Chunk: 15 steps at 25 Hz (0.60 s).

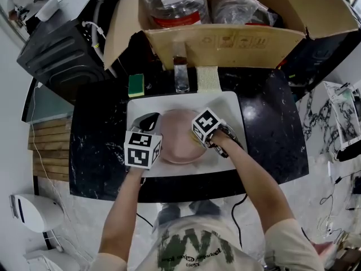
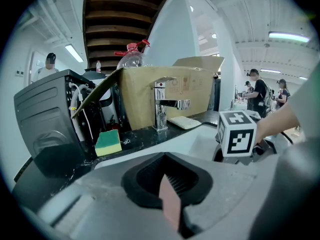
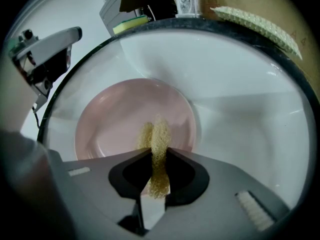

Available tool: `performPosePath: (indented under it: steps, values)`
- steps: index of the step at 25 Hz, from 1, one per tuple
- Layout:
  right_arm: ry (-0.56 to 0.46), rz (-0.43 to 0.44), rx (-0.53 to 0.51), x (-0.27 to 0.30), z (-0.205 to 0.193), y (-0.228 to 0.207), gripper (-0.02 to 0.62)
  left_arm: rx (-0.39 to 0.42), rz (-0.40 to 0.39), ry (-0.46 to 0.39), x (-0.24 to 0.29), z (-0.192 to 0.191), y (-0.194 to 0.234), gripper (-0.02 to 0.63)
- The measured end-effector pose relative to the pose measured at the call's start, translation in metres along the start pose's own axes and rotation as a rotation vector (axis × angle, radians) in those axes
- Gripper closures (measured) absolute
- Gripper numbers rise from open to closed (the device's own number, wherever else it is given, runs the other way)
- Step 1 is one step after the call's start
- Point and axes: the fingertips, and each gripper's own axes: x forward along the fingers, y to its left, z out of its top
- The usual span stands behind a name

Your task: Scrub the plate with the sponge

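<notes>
The pink plate lies in the white sink set in the black worktop. The left tool is clamped on the plate's rim at its 9 o'clock. The right tool, at the plate's 3 o'clock, pinches a yellow mesh sponge whose end presses on the plate's face. A green-and-yellow sponge sits on the worktop at the sink's 11 o'clock, beside the faucet.
</notes>
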Motion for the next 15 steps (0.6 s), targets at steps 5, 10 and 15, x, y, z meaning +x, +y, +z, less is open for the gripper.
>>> performPosePath:
  steps: [5, 10, 15]
  values:
    - [-0.038, -0.015, 0.035, -0.003, 0.001, -0.001, 0.532, -0.007, 0.001, 0.000, -0.003, -0.001, 0.003, 0.604]
    - [-0.169, -0.050, 0.095, -0.022, 0.015, -0.004, 0.532, -0.013, -0.001, 0.002, -0.008, -0.001, 0.006, 0.603]
    - [-0.310, -0.064, 0.167, -0.052, 0.026, -0.001, 0.532, -0.020, -0.007, -0.002, -0.015, 0.002, 0.003, 0.603]
